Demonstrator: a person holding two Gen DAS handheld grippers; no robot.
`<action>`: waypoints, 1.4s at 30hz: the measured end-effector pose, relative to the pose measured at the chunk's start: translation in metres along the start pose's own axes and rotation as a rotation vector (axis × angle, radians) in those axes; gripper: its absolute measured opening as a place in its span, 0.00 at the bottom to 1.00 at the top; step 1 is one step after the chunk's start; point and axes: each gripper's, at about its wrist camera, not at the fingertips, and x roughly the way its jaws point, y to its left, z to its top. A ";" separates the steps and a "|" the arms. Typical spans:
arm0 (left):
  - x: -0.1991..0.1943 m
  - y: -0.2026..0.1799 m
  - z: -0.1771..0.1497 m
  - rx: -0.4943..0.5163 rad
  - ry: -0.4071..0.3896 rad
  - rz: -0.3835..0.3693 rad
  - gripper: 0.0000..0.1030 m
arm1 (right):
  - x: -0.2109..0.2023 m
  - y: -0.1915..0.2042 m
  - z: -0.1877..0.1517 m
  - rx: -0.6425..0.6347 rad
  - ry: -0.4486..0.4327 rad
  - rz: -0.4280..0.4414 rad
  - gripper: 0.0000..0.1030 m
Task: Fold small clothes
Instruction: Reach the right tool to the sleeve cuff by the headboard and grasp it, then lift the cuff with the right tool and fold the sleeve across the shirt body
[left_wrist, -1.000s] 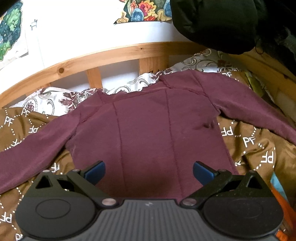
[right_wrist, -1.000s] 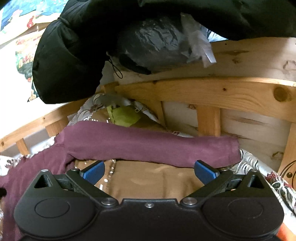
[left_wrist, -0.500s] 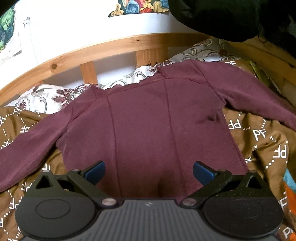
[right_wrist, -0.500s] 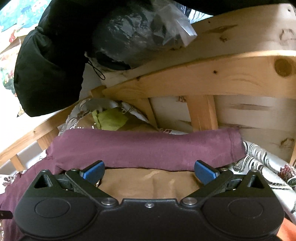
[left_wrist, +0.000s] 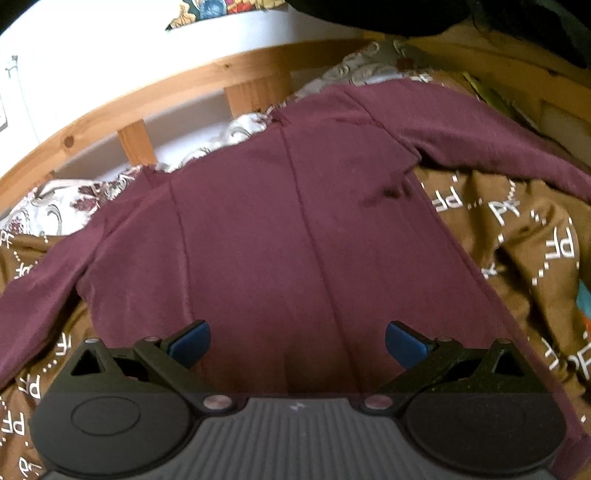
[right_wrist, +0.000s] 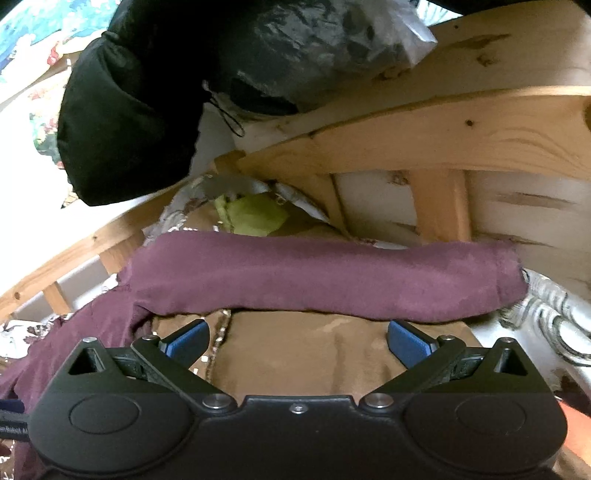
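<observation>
A maroon long-sleeved top (left_wrist: 280, 229) lies spread flat on a brown patterned blanket (left_wrist: 524, 236), both sleeves stretched out to the sides. My left gripper (left_wrist: 297, 341) hovers over the lower part of its body, open, nothing between the blue pads. In the right wrist view one maroon sleeve (right_wrist: 325, 277) runs across the frame, its cuff at the right. My right gripper (right_wrist: 297, 341) hangs just short of that sleeve over the brown blanket (right_wrist: 306, 354), open and holding nothing.
A wooden bed rail (left_wrist: 177, 88) with slats curves behind the top, and a second wooden rail (right_wrist: 424, 136) stands beyond the sleeve. A black jacket (right_wrist: 125, 110) and a plastic-wrapped bundle (right_wrist: 325, 48) hang above. Floral bedding (left_wrist: 55, 199) and a green cloth (right_wrist: 255, 214) lie near the rails.
The left gripper has shifted over the top, which now sits further left and tilted in view. The right gripper has drawn closer to the sleeve. Both stay open.
</observation>
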 end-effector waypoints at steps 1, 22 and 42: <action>0.000 0.000 -0.002 -0.003 0.004 -0.004 1.00 | -0.002 -0.003 0.000 0.017 0.005 -0.017 0.99; -0.028 -0.004 -0.003 0.047 -0.055 -0.036 1.00 | 0.010 -0.066 0.012 0.499 -0.065 -0.306 0.65; -0.063 0.059 -0.001 -0.020 -0.073 0.019 1.00 | -0.015 -0.028 0.032 0.175 -0.230 -0.304 0.04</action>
